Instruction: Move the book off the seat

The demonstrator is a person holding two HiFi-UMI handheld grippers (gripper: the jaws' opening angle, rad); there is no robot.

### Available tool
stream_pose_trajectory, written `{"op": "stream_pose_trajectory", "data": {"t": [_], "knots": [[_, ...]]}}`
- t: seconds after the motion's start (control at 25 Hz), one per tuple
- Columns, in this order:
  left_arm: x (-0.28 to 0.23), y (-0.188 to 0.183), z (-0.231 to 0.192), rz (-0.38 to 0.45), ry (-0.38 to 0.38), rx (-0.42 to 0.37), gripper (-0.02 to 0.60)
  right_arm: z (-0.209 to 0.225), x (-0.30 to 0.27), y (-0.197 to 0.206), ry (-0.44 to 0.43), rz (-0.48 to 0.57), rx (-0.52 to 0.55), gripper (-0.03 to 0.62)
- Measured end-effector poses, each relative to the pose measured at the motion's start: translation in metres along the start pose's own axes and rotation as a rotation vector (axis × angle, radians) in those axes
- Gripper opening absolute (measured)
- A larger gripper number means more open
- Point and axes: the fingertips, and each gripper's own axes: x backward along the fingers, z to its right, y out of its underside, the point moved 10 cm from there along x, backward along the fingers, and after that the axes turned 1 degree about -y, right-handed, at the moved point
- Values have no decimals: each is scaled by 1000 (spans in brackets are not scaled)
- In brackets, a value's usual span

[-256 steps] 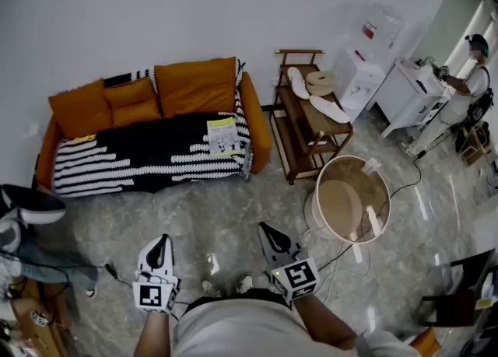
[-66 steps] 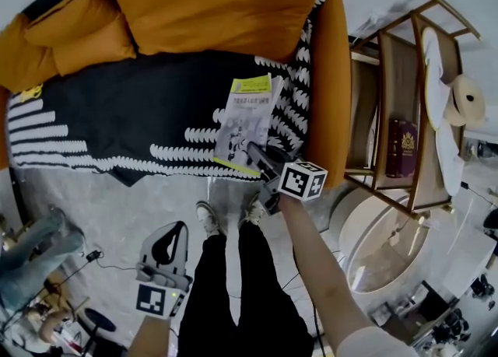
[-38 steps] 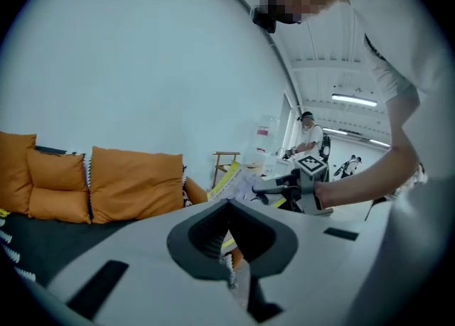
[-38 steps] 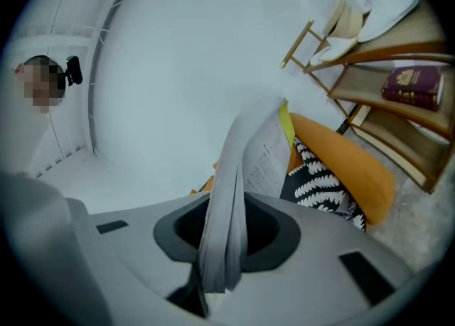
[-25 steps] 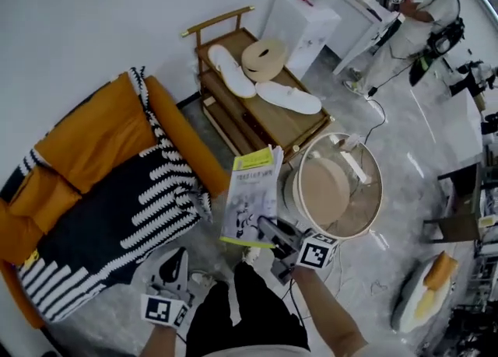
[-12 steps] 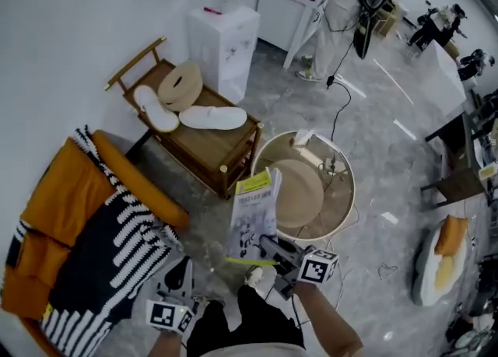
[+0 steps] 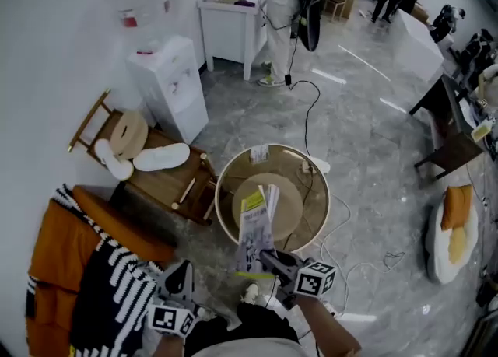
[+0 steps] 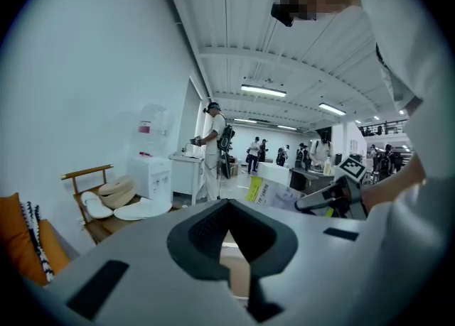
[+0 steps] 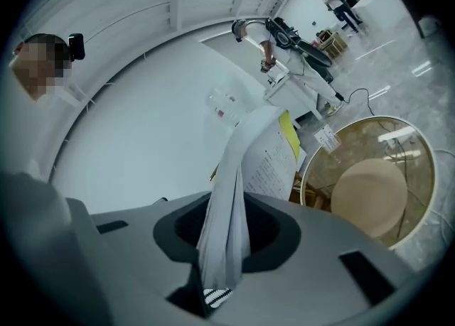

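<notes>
the book [image 7: 255, 227] is off the sofa [image 7: 62, 270] now, which lies at 8 o'clock in the head view. the book stands up out of your right gripper [image 7: 270, 259], leaning over the 6 o'clock edge of the round counter [image 7: 305, 209]. the right fingers are pinching its lower edge, and the right gripper view shows the pages [image 9: 231, 182] bunched between them and fanning out above. it looks like a thin, light paperback, soft enough to flop and splay, with slick covers, so a one-edge pinch will probably let it sag or twist. a hold near the spine would keep it flatter when you set it down. your left gripper [image 7: 180, 270] hangs low at 7 o'clock with its fingers pressed together and nothing between them. the counter has a raised rim, and inside it you can see a tan disc [image 7: 289, 198] and a white tag [image 7: 259, 153] at its 12 o'clock edge. whether the top is glass or open you cannot tell. the wooden rack [image 7: 167, 186] at 10 o'clock holds white slippers [image 7: 159, 157] and a tan roll [image 7: 128, 134].
</notes>
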Motion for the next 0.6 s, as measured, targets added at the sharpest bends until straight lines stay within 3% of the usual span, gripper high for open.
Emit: {"op": "stream_pose_trajectory", "data": {"t": [0.24,0.6], "knots": [[-44,-11,28,-19,141,-51,15,14,42,-11,63,105,-14,100],[-103,12,25,-46,363,-15,15,15,60,-6,221,210,-38,100]]}}
